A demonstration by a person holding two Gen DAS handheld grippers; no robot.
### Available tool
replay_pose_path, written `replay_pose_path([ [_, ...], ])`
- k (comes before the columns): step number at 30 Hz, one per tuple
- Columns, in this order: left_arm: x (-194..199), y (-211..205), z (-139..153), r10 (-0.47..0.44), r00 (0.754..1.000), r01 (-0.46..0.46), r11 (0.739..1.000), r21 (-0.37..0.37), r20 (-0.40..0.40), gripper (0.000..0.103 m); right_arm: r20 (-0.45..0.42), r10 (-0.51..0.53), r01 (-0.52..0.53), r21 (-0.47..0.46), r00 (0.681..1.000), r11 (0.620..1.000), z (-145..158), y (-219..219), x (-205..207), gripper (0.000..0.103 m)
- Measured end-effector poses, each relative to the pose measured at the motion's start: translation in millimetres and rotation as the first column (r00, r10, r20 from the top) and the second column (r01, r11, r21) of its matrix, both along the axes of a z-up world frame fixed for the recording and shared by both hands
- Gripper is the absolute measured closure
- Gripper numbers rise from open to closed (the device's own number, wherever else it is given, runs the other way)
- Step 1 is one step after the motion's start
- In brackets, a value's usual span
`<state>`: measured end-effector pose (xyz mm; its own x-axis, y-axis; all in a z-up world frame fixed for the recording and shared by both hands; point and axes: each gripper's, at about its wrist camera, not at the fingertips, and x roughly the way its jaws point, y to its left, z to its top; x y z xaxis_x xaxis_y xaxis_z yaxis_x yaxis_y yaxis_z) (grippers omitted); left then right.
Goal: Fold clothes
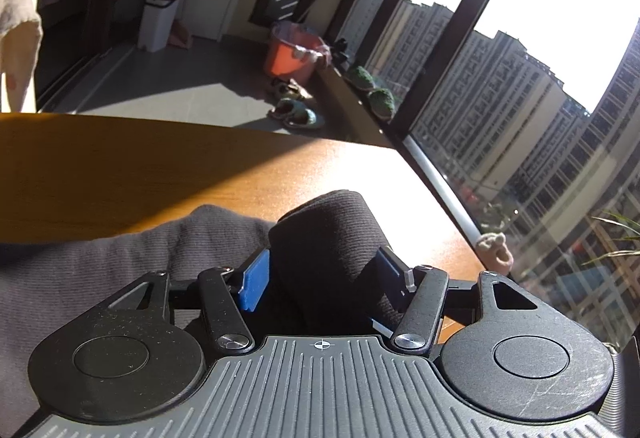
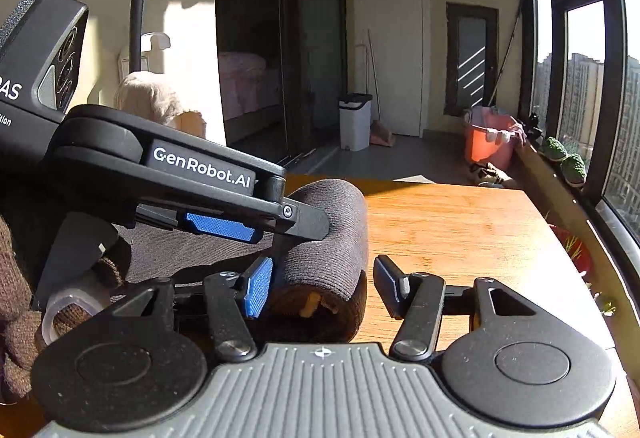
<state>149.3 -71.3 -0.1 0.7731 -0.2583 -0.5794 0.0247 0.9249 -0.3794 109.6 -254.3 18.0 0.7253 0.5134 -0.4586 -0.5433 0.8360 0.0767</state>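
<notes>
A dark grey ribbed garment lies on the wooden table, its near edge turned over into a thick roll. My left gripper is shut on that roll, and the cloth fills the gap between the blue pads. In the right wrist view the same roll sits between the fingers of my right gripper, which is open. Its left pad touches the cloth and its right finger stands apart from it. The left gripper comes in from the upper left and clamps the top of the roll.
The table ends close to a large window on the right. A hand in a brown knit glove is at the left. On the floor beyond stand an orange bucket, a white bin and slippers.
</notes>
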Motion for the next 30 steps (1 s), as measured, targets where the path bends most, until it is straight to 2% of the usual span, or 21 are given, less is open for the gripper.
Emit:
replay_pose_path([
  [2,1,2,-1,0.006,1.000,-0.006,1.000,-0.006,-0.003,0.035,-0.043,0.011,-0.009,0.049,0.999,0.999,-4,-3,6,0.031],
  [5,0,6,-6,0.021,1.000,-0.022,0.998,-0.055,-0.017,0.033,-0.091,0.024,-0.015,0.102,0.996,0.995,-11,-5,11,0.032],
  [6,0,6,-6,0.025,1.000,-0.026,0.998,-0.060,-0.017,0.033,-0.098,0.011,0.000,0.112,0.995,0.994,-13,-7,12,0.048],
  [7,0,6,-6,0.025,1.000,-0.026,0.998,-0.057,-0.009,0.033,-0.104,0.002,0.011,0.120,0.995,0.993,-13,-11,13,0.055],
  [10,3,1,-3,0.005,1.000,-0.005,0.998,-0.056,0.004,0.033,-0.124,0.013,0.004,0.134,0.992,0.991,-13,-21,15,0.061],
  [12,4,-3,2,-0.002,1.000,0.003,0.998,-0.060,0.014,0.034,-0.053,-0.004,0.007,0.056,0.999,0.998,-9,-19,9,0.061],
  [14,4,-7,9,-0.008,0.999,0.010,0.998,-0.066,0.032,0.034,0.056,-0.020,0.023,-0.068,0.998,0.997,-5,-12,0,0.062],
  [16,3,-11,16,-0.018,0.998,0.021,0.998,-0.062,0.058,0.033,0.150,-0.002,0.033,-0.202,0.989,0.979,-5,2,-9,0.061],
  [18,3,-16,21,-0.022,0.997,0.025,0.999,-0.046,0.075,0.032,0.195,0.031,0.027,-0.291,0.980,0.956,-6,14,-14,0.061],
  [20,5,-21,23,-0.019,0.997,0.019,1.000,-0.004,0.076,0.031,0.234,0.066,0.025,-0.365,0.970,0.931,-11,26,-20,0.061],
  [23,9,-26,16,0.008,0.999,-0.016,0.990,0.139,0.052,0.028,0.277,0.109,0.020,-0.425,0.955,0.905,-17,36,-29,0.060],
  [25,8,-24,10,0.020,0.999,-0.028,0.980,0.198,0.043,0.026,0.250,0.117,-0.009,-0.397,0.961,0.918,-16,32,-27,0.058],
  [27,10,-18,4,0.041,0.999,-0.045,0.975,0.218,0.024,0.026,0.200,0.126,-0.056,-0.324,0.972,0.944,-9,21,-21,0.054],
  [28,11,-15,1,0.052,0.999,-0.053,0.973,0.226,0.011,0.028,0.170,0.131,-0.081,-0.275,0.977,0.958,-4,13,-18,0.052],
  [30,12,-10,-10,0.075,0.997,-0.065,0.966,0.250,-0.031,0.037,0.107,0.141,-0.122,-0.167,0.984,0.978,6,-8,-13,0.039],
])
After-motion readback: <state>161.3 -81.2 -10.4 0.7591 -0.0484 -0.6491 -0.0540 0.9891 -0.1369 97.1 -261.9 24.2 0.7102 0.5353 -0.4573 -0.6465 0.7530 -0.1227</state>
